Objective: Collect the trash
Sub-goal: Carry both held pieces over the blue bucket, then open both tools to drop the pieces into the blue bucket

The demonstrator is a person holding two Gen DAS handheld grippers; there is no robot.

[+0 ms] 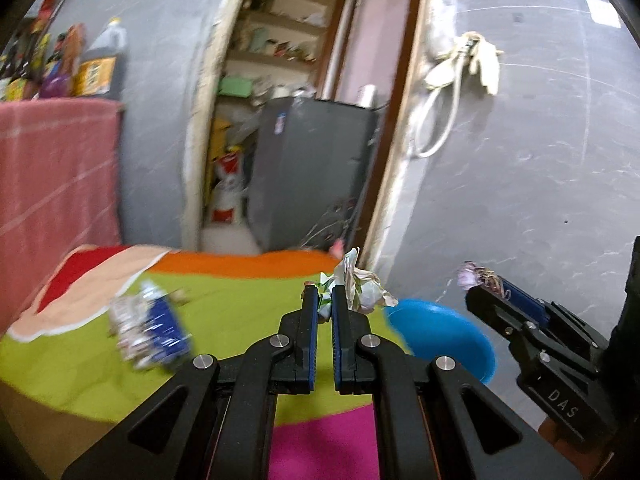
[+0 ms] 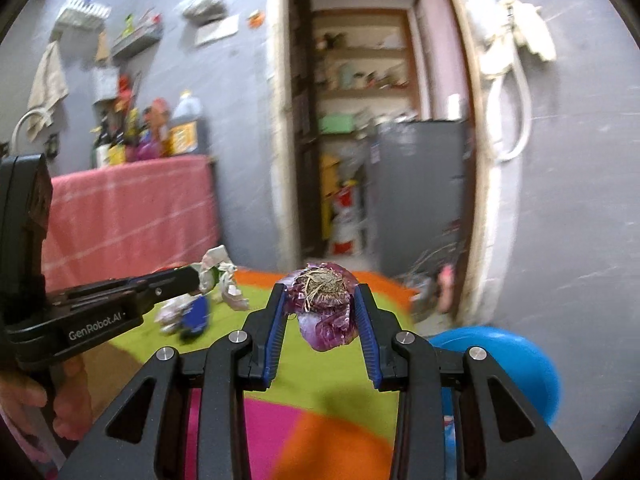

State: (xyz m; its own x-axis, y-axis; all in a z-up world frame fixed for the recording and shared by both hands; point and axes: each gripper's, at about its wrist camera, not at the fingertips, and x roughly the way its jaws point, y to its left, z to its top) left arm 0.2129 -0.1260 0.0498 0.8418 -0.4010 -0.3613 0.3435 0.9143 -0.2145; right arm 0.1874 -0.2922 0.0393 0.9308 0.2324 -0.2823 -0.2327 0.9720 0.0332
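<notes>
My left gripper [image 1: 325, 294] is shut on a crumpled white and green paper wrapper [image 1: 360, 286] and holds it above a bright multicoloured mat [image 1: 248, 320]. My right gripper [image 2: 320, 292] is shut on a purple onion piece with dry roots [image 2: 324, 304], held above the mat [image 2: 320, 376]. A blue bowl [image 1: 444, 332] sits on the floor just right of the mat, below both grippers; it also shows in the right wrist view [image 2: 516, 360]. A crumpled blue and silver snack packet [image 1: 150, 330] lies on the mat's green part.
A pink-covered counter [image 1: 52, 168] with bottles stands at the left. An open doorway [image 1: 288, 120] ahead shows a grey cabinet and shelves. A grey wall [image 1: 520, 160] with a hanging hose is on the right.
</notes>
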